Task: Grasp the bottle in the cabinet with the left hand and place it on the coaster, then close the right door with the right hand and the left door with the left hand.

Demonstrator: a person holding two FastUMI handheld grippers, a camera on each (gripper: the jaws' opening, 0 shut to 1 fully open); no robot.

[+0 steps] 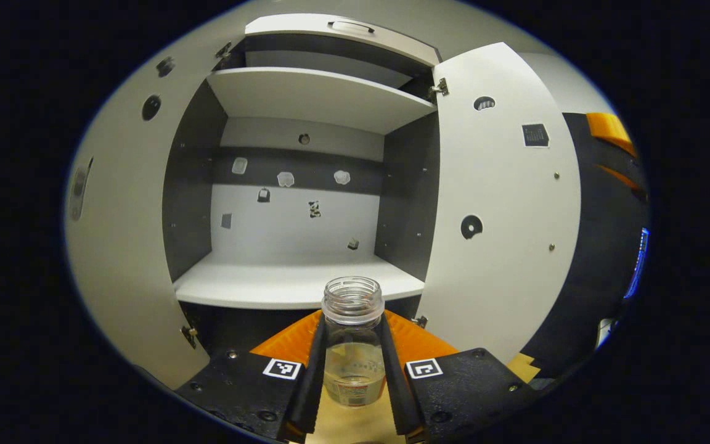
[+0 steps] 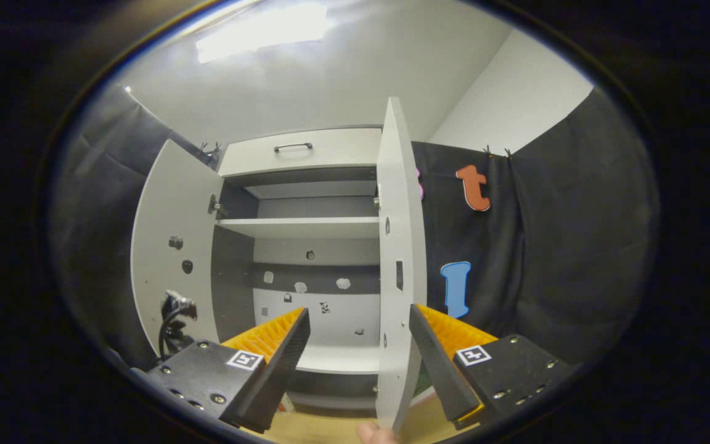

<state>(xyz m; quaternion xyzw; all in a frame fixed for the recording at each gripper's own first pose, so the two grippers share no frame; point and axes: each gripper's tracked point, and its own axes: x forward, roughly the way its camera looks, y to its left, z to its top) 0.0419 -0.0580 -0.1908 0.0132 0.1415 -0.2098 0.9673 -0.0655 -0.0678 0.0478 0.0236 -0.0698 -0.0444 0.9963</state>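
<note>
Left gripper [image 1: 353, 364] clamped on bottle [image 1: 353, 345], both fingers pressing its sides below open neck. Bottle upright, clear, little liquid inside, held out in front of cabinet [image 1: 306, 185], just off front edge of lower shelf [image 1: 256, 283], over wooden worktop [image 1: 355, 425]. Both doors swung open. Right gripper [image 2: 360, 357] fingers apart, either side of right door [image 2: 395, 259] edge, not touching it. Left door [image 2: 170, 246] wide open.

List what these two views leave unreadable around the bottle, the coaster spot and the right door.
- Bottle base, left gripper view: cut off between the left gripper jaws, so what lies beneath is unclear.
- Right door, right gripper view: seen edge-on between the right gripper jaws; contact unclear.
- Small items on the cabinet back wall: too small to identify.
</note>
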